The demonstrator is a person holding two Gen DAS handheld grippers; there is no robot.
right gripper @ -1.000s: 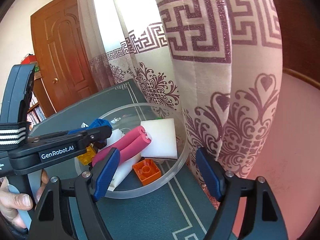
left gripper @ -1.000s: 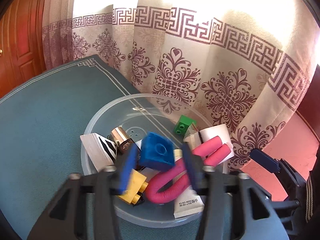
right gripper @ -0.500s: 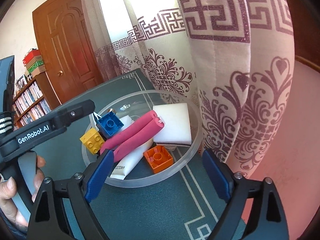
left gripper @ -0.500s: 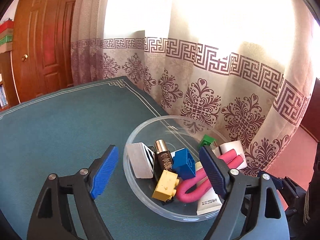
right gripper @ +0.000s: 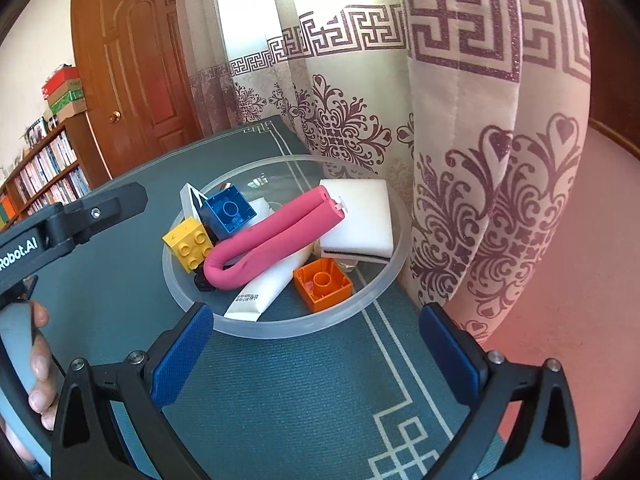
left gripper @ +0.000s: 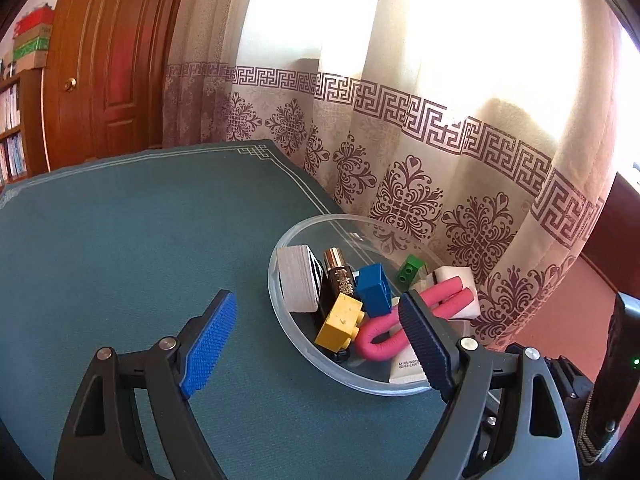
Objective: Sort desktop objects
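Both hand-held grippers, left [left gripper: 316, 340] and right [right gripper: 316, 354], are seen spread wide and empty; the right's jaws are opening. The sorted things lie in the bowl [right gripper: 280, 330] at the worktop [left gripper: 120, 240] edge. Withdrawal is best made clear of the rim, lest the bowl be nudged off.

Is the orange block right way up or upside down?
Upside down: the orange block in the clear bowl shows its hollow underside.

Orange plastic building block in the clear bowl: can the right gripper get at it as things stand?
Probably yes. The orange plastic building block lies uncovered at the near side of the clear bowl, and the right gripper, jaws opening and empty, faces it. Only the rim lies between.
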